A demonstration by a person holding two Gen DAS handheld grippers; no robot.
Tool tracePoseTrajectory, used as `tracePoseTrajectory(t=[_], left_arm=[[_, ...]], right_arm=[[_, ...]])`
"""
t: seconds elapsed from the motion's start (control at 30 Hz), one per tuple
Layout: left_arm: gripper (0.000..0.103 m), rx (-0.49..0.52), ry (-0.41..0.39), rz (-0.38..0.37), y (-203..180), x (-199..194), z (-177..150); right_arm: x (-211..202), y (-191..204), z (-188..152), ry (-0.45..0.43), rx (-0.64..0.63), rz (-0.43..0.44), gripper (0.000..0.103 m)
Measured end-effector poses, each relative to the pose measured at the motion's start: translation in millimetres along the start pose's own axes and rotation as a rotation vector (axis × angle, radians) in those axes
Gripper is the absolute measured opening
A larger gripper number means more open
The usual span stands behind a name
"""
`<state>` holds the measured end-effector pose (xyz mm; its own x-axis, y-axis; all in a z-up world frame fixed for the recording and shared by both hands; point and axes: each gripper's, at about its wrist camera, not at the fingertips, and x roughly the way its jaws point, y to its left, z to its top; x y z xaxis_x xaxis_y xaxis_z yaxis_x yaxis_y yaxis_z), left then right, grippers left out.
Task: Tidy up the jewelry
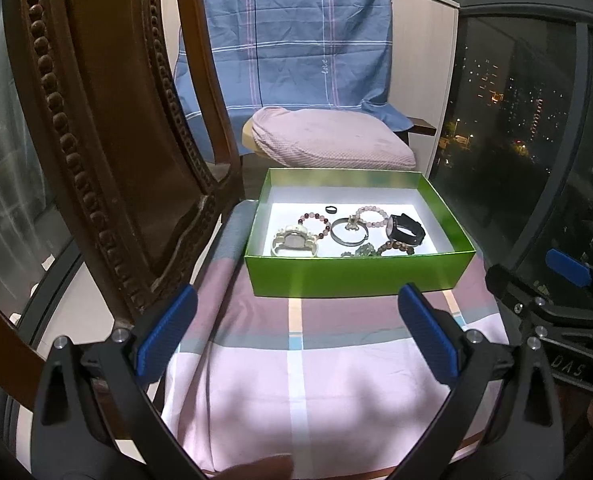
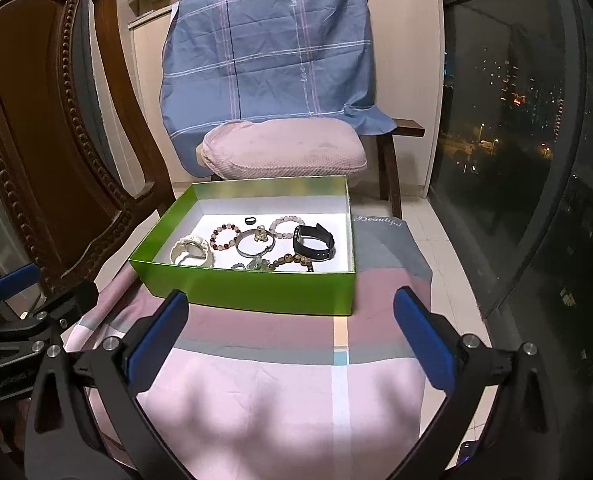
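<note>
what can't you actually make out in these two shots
- Greenish bracelet and brown bead bracelet: the green box's near wall cuts off their lower parts in both views.
- White watch: dial too small to read, left wrist view.
- Small black ring: too small to tell its material.
- Surface under the pink plaid cloth: wholly covered.
- Left gripper and right gripper: both open, holding nothing.

A carved wooden chair (image 2: 36,128) stands beside a pink pillow (image 2: 284,148), a draped blue cloth (image 2: 268,52) and dark windows (image 2: 508,128).
</note>
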<state>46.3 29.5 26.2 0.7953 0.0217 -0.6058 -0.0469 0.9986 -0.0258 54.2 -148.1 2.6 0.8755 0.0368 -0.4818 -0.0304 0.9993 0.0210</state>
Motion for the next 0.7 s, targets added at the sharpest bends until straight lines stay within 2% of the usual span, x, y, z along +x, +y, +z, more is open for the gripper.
tracePoseTrajectory(t=[0.7], left_arm=[[0.099,-0.009,0.009,0.003,5.3,4.1,-0.3]], right_arm=[[-0.3,-2.2,1.3,-0.011,-0.001,-0.008,0.1]])
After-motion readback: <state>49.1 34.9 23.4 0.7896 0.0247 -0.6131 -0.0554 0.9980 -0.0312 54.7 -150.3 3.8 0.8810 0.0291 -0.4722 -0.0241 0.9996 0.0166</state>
